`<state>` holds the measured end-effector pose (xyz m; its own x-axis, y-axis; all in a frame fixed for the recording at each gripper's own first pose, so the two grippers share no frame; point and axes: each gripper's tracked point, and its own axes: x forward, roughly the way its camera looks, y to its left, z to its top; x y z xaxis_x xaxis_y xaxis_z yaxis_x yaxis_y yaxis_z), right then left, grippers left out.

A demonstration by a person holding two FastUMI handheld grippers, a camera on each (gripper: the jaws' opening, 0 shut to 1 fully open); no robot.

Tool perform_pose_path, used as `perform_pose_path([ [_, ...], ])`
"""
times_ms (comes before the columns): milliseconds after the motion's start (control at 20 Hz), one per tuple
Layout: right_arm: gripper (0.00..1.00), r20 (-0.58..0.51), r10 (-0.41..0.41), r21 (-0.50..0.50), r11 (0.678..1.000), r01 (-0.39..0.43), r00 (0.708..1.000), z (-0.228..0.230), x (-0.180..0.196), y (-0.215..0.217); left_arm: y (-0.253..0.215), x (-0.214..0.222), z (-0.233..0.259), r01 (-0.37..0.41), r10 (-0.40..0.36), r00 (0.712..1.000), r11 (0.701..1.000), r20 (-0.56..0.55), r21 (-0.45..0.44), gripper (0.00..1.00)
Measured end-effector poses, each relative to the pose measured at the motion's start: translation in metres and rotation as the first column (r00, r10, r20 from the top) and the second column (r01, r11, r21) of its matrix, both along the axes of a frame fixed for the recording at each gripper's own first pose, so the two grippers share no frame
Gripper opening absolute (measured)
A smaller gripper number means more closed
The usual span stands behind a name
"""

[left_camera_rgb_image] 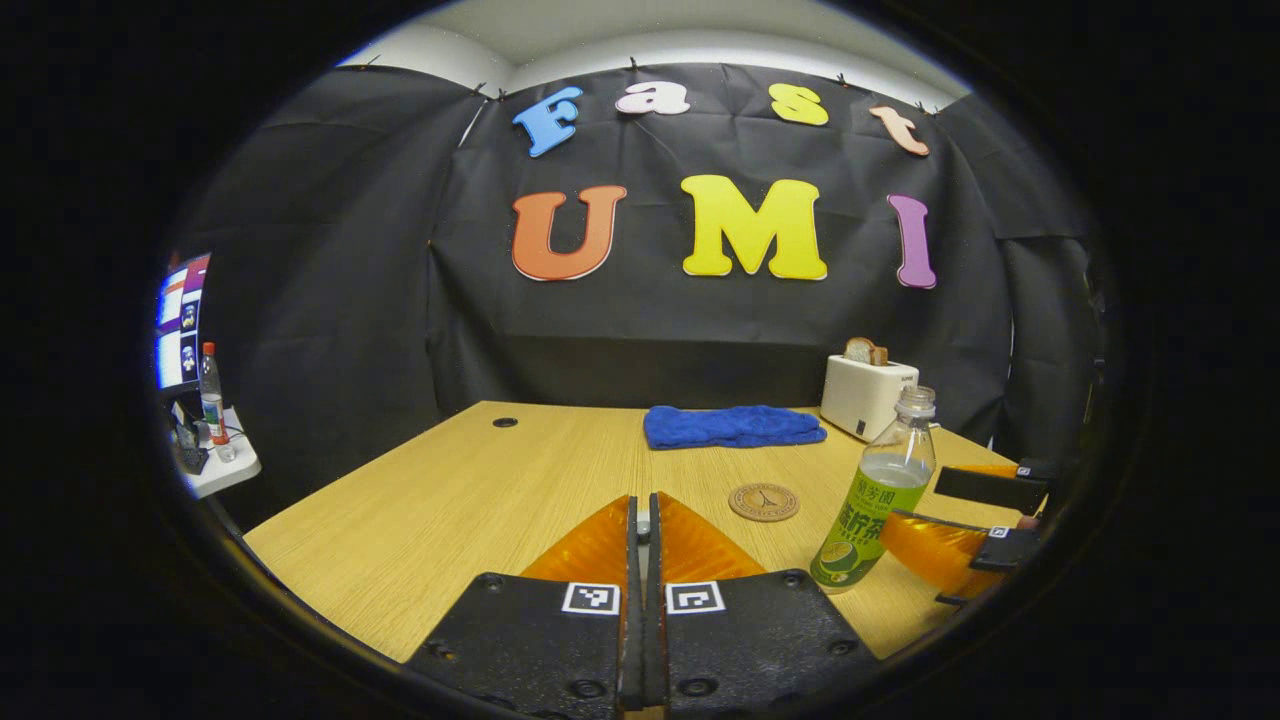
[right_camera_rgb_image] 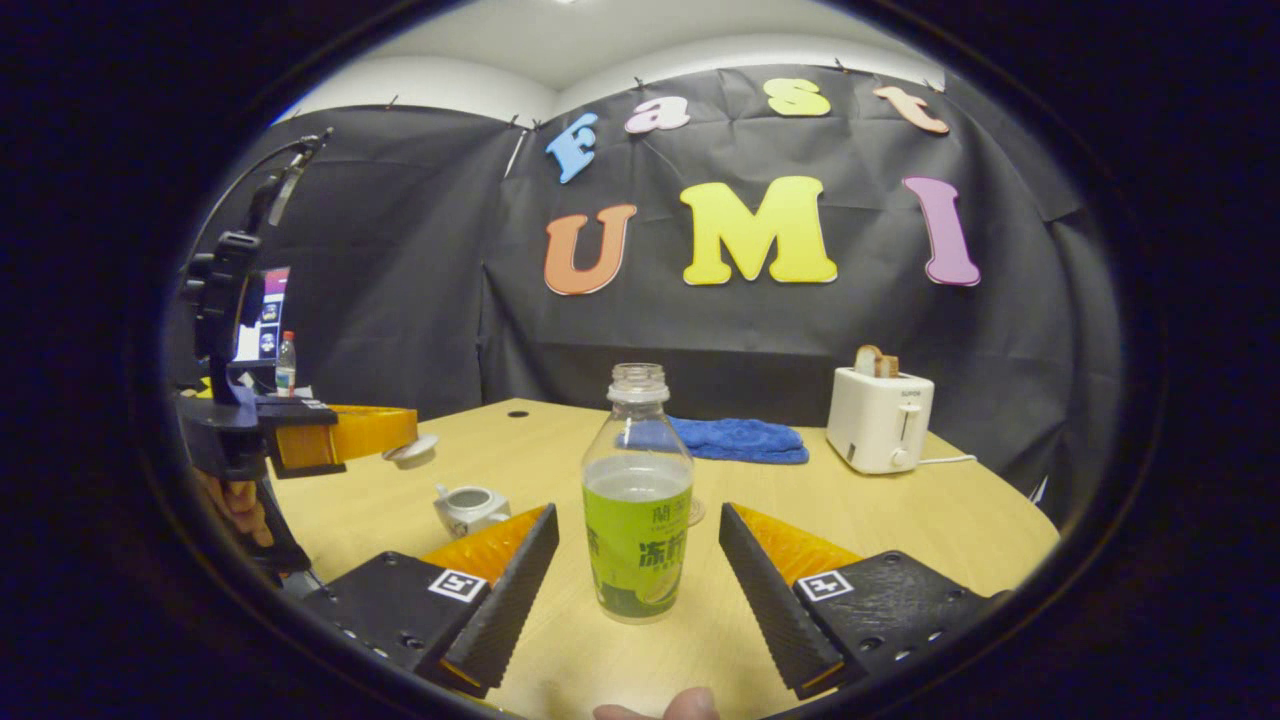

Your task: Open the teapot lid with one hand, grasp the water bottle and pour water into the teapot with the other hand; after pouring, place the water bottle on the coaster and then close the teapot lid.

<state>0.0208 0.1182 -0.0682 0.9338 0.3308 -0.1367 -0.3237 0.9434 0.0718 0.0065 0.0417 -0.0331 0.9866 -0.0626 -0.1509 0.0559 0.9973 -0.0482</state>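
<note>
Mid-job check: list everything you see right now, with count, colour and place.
water bottle: one, clear with green label, uncapped, upright on the table between the right gripper's open fingers
teapot: one, white, lid off, left of the bottle
teapot lid: one, white, held up at the left gripper's tips
coaster: one, brown, round, mid-table
towel: one, blue, folded, at the table's far edge
toaster: one, white, far right, toast in it
table: one, light wood
small bottle: one, clear, red cap, on a side shelf
left gripper: one, shut
right gripper: one, open
</note>
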Motion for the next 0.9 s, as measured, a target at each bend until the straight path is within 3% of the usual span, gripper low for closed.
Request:
perform_pose_path([
  [400, 0.96, -0.052, -0.037, 0.033, 0.999, 0.039, 0.998, -0.008, 0.03, 0.009, 0.004, -0.005, 0.002, 0.013, -0.013, 1.0, 1.0, 0.004, -0.006, 0.03],
  [550, 0.75, -0.075, -0.041, 0.041, 0.998, 0.044, 0.996, -0.008, 0.035, 0.007, 0.005, -0.002, -0.004, 0.018, -0.018, 1.0, 1.0, -0.018, -0.001, 0.03],
  [750, 0.72, -0.105, 0.016, 0.095, 0.995, -0.006, 0.994, 0.002, 0.03, 0.01, 0.01, -0.001, -0.005, 0.016, -0.016, 1.0, 1.0, -0.013, -0.005, 0.03],
  [900, 0.72, -0.077, 0.013, 0.073, 0.997, -0.007, 0.997, 0.021, 0.033, 0.002, 0.014, -0.001, -0.008, 0.014, -0.014, 1.0, 1.0, -0.015, 0.002, 0.03],
])
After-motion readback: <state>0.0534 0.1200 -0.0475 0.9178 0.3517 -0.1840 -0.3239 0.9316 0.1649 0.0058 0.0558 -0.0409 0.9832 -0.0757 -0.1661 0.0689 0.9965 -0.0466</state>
